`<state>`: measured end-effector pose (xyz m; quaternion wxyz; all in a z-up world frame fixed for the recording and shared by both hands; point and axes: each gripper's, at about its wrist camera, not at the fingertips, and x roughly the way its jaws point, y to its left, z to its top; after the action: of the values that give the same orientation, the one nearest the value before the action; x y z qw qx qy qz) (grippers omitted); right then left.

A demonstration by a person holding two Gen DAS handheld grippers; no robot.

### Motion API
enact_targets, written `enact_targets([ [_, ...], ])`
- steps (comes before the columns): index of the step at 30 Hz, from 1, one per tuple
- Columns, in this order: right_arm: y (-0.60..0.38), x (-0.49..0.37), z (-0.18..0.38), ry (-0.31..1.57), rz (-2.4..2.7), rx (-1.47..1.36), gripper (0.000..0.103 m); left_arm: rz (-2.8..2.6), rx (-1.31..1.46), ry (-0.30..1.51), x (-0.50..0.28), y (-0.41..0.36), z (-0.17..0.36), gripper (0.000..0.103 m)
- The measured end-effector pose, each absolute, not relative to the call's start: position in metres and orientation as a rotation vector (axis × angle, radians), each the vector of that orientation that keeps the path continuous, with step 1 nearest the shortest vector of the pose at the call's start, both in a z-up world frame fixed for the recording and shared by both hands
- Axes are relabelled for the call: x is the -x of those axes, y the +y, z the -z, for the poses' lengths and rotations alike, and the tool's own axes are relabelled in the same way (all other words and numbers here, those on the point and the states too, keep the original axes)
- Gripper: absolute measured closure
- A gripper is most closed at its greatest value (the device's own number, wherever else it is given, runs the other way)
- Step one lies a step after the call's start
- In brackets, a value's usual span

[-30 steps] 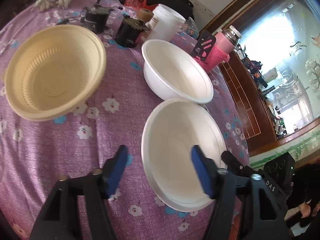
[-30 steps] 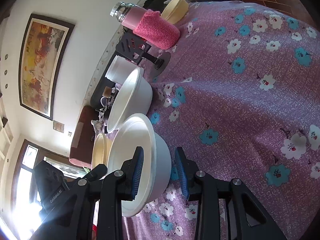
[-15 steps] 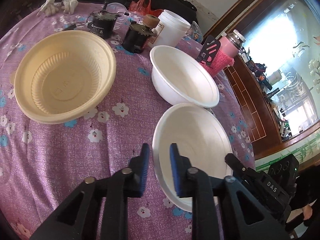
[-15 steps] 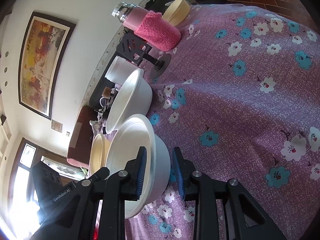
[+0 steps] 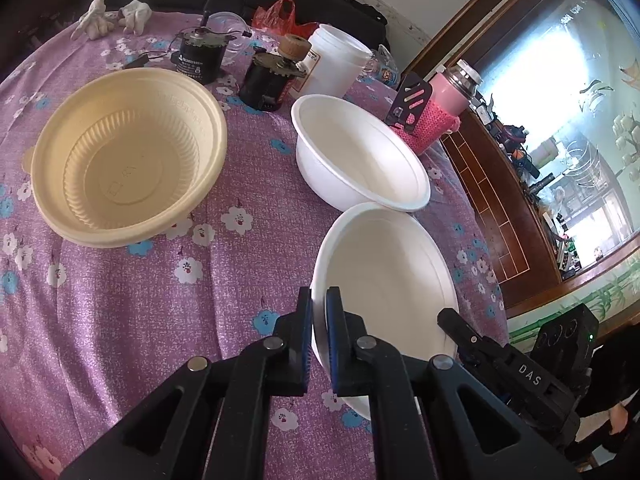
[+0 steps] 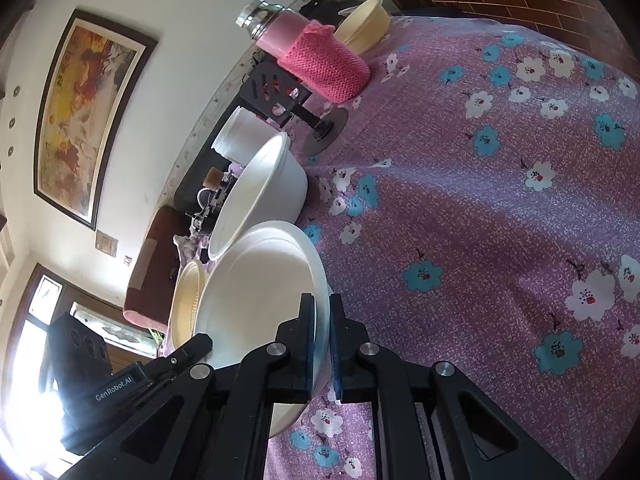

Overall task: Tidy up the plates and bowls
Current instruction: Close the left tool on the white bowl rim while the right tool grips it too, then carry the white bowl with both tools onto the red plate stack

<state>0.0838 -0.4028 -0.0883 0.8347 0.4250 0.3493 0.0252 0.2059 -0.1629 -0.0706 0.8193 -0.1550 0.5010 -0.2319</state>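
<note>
A near white bowl sits on the purple flowered cloth, touching a second white bowl behind it. My left gripper is closing its jaws on the near bowl's left rim, and the pads pinch the rim. My right gripper is closing on the opposite rim of the same bowl, and its pads also grip the wall. A large yellow bowl stands apart at the left. The right gripper's finger shows at the bowl's far side in the left wrist view.
Behind the bowls stand a white tub, two black motors, a black phone stand and a bottle in a pink knitted sleeve. Another yellow bowl sits far back. The table edge drops off at right.
Both grippers have closed from well apart onto the near white bowl's rim, one on each side. The left gripper shifted slightly right toward the rim. The bowl stays on the cloth.
</note>
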Motion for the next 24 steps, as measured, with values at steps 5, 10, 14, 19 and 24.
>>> enact_targets([
  [5,-0.392,-0.078,0.078,0.724,-0.059,-0.869,0.096,0.477,0.347,1.063,-0.198,-0.15,0.067,0.097],
  [10,-0.369,-0.074,0.072,0.734,-0.098,-0.869,0.096,0.438,0.368,1.049,-0.181,-0.119,0.059,0.097],
  [14,-0.337,-0.069,0.07,0.752,-0.151,-0.873,0.096,0.393,0.387,1.024,-0.161,-0.08,0.048,0.097],
  [19,-0.285,-0.064,0.056,0.761,-0.239,-0.839,0.095,0.314,0.389,0.963,-0.126,-0.025,0.029,0.097],
  [24,-0.223,-0.061,0.041,0.776,-0.348,-0.789,0.095,0.222,0.393,0.882,-0.087,0.039,0.004,0.097],
])
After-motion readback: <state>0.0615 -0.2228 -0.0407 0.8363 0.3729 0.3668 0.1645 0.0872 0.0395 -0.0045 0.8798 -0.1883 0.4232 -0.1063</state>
